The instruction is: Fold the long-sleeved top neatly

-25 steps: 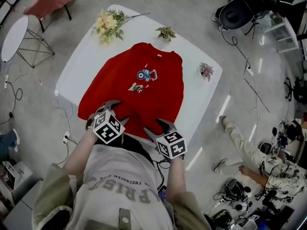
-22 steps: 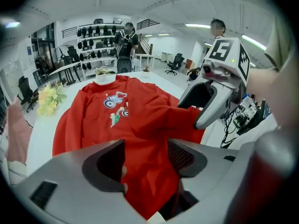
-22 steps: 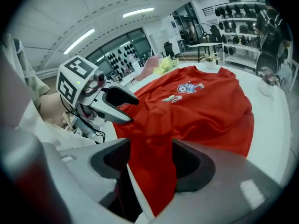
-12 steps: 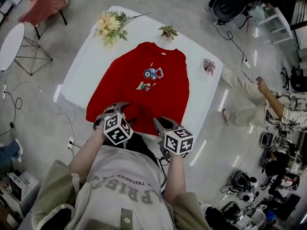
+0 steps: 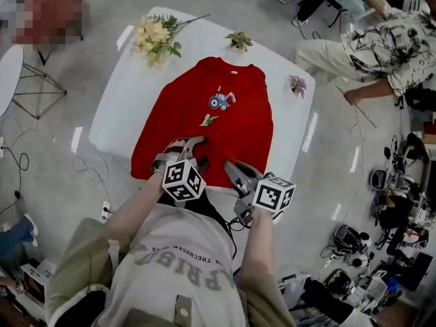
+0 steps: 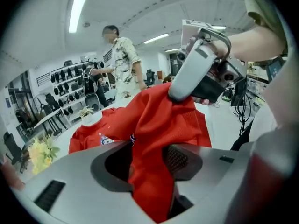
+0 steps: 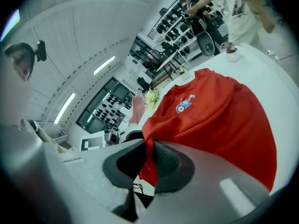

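Note:
A red long-sleeved top (image 5: pixel 218 114) with a small tractor print lies front up on the white table (image 5: pixel 129 94), its hem towards me. My left gripper (image 5: pixel 187 145) is at the near hem on the left. Its jaws are closing, with a bunch of red fabric (image 6: pixel 154 120) between them that touches both pads. My right gripper (image 5: pixel 235 170) is at the near hem on the right, shut on a fold of the top (image 7: pixel 219 115) and holding it off the table. In the left gripper view the right gripper (image 6: pixel 196 73) is close above the raised cloth.
A bunch of yellow flowers (image 5: pixel 155 36), a small green plant (image 5: pixel 238 41) and a small pink plant (image 5: pixel 297 84) stand along the table's far and right edges. A person (image 5: pixel 381 39) bends over on the floor at the right. Cables and equipment lie around.
Both grippers have moved forward onto the near hem. The right gripper's jaws have shut on the hem and risen with it. The person on the floor at the right has shifted.

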Demonstrator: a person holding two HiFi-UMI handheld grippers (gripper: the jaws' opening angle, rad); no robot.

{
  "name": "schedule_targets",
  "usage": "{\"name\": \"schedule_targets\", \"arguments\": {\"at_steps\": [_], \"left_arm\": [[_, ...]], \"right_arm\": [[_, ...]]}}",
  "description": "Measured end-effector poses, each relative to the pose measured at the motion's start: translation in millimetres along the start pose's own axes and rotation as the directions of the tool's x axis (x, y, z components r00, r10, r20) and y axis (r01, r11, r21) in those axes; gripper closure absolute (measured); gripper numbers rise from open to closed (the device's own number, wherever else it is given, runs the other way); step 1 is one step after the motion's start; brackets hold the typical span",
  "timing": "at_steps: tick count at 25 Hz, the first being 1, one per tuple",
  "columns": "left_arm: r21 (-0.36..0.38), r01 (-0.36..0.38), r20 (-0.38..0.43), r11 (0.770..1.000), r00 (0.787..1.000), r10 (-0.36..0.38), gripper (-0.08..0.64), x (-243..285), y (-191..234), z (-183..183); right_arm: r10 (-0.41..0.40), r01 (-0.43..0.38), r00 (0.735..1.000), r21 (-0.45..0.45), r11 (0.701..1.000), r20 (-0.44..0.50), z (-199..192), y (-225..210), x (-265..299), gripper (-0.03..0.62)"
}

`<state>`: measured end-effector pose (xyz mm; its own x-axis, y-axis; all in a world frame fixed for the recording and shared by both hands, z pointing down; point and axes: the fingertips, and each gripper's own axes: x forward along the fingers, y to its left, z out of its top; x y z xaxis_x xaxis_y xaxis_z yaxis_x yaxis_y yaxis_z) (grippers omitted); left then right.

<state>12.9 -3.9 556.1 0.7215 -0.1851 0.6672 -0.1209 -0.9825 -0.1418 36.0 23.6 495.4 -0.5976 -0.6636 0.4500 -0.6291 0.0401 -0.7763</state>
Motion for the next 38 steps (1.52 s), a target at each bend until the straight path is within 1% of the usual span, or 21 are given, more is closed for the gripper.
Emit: {"name": "schedule_targets", "arguments": {"at_steps": [3, 5, 7, 8, 9, 11, 13, 16, 18, 20, 22, 23, 24, 26, 30, 32, 33, 34, 35, 37, 38], "left_arm": [[0.049, 0.026, 0.016, 0.998, 1.000, -0.027, 0.501, -3.4, 1.1, 0.3], [0.073, 0.072, -0.001, 0.995, 0.997, -0.072, 0.523, -10.9, -1.2, -3.1], [0.081, 0.115, -0.029, 0.990, 0.993, -0.113, 0.528, -21.7, -2.0, -7.7], [0.089, 0.126, -0.048, 0.988, 0.991, -0.122, 0.528, -27.6, -0.7, -10.7], [0.097, 0.129, -0.069, 0.987, 0.990, -0.123, 0.529, -33.7, 1.6, -14.4], [0.087, 0.124, -0.110, 0.988, 0.987, -0.115, 0.529, -46.0, 7.8, -22.4], [0.043, 0.114, -0.145, 0.993, 0.984, -0.107, 0.529, -56.4, 12.9, -29.2], [0.006, 0.099, -0.182, 0.995, 0.979, -0.097, 0.530, -65.6, 15.8, -36.0], [0.008, 0.105, -0.203, 0.994, 0.974, -0.101, 0.531, -68.0, 14.1, -40.5], [0.014, 0.119, -0.231, 0.993, 0.966, -0.112, 0.529, -68.5, 11.1, -47.6], [0.020, 0.135, -0.270, 0.991, 0.955, -0.124, 0.529, -68.5, 8.6, -58.8], [0.021, 0.143, -0.292, 0.989, 0.947, -0.131, 0.529, -68.6, 7.9, -66.0], [0.021, 0.153, -0.316, 0.988, 0.939, -0.138, 0.529, -68.6, 7.3, -73.9], [0.018, 0.173, -0.364, 0.985, 0.918, -0.155, 0.529, -67.4, 5.7, -91.1], [0.048, 0.233, -0.472, 0.971, 0.862, -0.184, 0.529, -62.3, -6.3, -120.4], [0.062, 0.259, -0.510, 0.964, 0.838, -0.192, 0.526, -61.7, -13.9, -127.4], [0.061, 0.272, -0.524, 0.960, 0.827, -0.201, 0.517, -62.9, -16.9, -129.4], [0.053, 0.285, -0.533, 0.957, 0.819, -0.214, 0.467, -64.9, -18.9, -131.0], [0.032, 0.294, -0.534, 0.955, 0.813, -0.232, 0.379, -67.6, -19.8, -132.8], [-0.059, 0.303, -0.523, 0.951, 0.802, -0.288, 0.262, -76.2, -19.1, -134.5], [-0.117, 0.295, -0.503, 0.948, 0.805, -0.313, 0.207, -81.5, -16.8, -131.2]], "right_arm": [[0.028, -0.032, 0.999, 0.081, 0.996, 0.043, 2.5, -3.0, 1.9, 0.552], [-0.036, 0.032, 0.998, 0.077, 0.997, 0.053, -2.2, -12.4, 1.6, 0.551], [-0.150, 0.150, 0.988, 0.002, 0.989, 0.024, -13.0, -25.9, 1.0, 0.544], [-0.204, 0.204, 0.979, -0.050, 0.978, -0.002, -19.9, -31.0, 1.6, 0.507], [-0.253, 0.248, 0.967, -0.104, 0.963, -0.032, -27.5, -34.3, 2.8, 0.424], [-0.332, 0.307, 0.939, -0.217, 0.926, -0.088, -42.6, -33.3, 6.1, 0.219], [-0.365, 0.318, 0.925, -0.313, 0.895, -0.106, -53.7, -18.4, 12.5, 0.204], [-0.344, 0.275, 0.934, -0.420, 0.865, -0.098, -67.0, 14.3, 38.3, 0.204], [-0.375, 0.274, 0.922, -0.523, 0.807, -0.095, -74.0, 23.1, 60.9, 0.206], [-0.436, 0.275, 0.893, -0.636, 0.721, -0.109, -80.1, 21.1, 78.5, 0.213], [-0.481, 0.238, 0.864, -0.720, 0.652, -0.150, -89.4, 14.8, 87.7, 0.269], [-0.488, 0.208, 0.854, -0.742, 0.638, -0.180, -95.2, 12.0, 90.2, 0.310], [-0.486, 0.174, 0.847, -0.750, 0.638, -0.217, -101.6, 9.4, 92.0, 0.313], [-0.469, 0.109, 0.832, -0.740, 0.664, -0.298, -114.7, 2.2, 94.5, 0.313], [-0.468, 0.027, 0.771, -0.712, 0.702, -0.432, -137.8, -16.3, 87.7, 0.313], [-0.444, -0.008, 0.757, -0.686, 0.728, -0.480, -143.2, -17.4, 81.0, 0.313], [-0.417, -0.028, 0.760, -0.667, 0.745, -0.498, -143.0, -16.0, 77.2, 0.311], [-0.383, -0.047, 0.772, -0.646, 0.762, -0.507, -139.7, -14.0, 72.7, 0.311], [-0.345, -0.063, 0.790, -0.626, 0.777, -0.507, -132.9, -12.3, 67.0, 0.310], [-0.288, -0.074, 0.834, -0.611, 0.788, -0.471, -108.4, -14.2, 51.6, 0.296], [-0.279, -0.063, 0.853, -0.620, 0.782, -0.440, -91.7, -18.9, 42.8, 0.295]]}}
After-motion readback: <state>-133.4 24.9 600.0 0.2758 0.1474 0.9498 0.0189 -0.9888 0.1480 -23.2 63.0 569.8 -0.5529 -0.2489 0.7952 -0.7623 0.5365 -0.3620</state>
